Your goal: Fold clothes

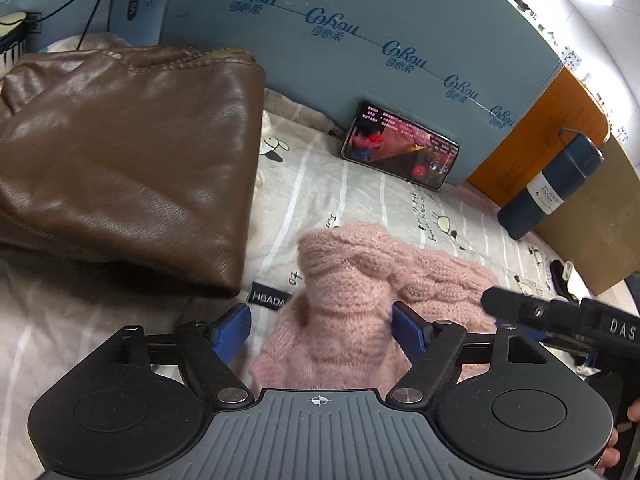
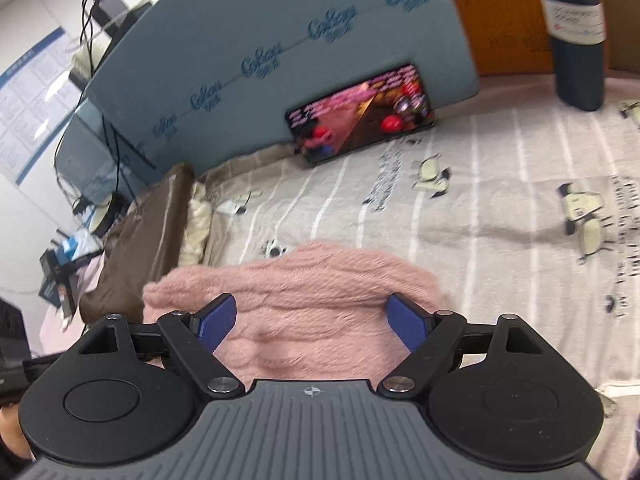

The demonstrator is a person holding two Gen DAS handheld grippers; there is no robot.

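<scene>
A pink cable-knit sweater (image 1: 352, 292) lies bunched on the striped bedsheet (image 1: 360, 196); it also shows in the right wrist view (image 2: 304, 292). My left gripper (image 1: 320, 320) is open, its blue fingers (image 1: 234, 326) spread on either side of the sweater's raised fold, not clamped. My right gripper (image 2: 310, 320) is open too, its blue fingers (image 2: 216, 320) wide apart over the sweater's near edge. The right gripper's black body (image 1: 560, 316) shows at the right of the left wrist view.
A folded brown leather garment (image 1: 120, 152) lies to the left, also in the right wrist view (image 2: 148, 232). A phone (image 1: 400, 146) with a lit screen leans on a blue foam board (image 1: 360, 40). A dark flask (image 1: 552, 188) stands at the right.
</scene>
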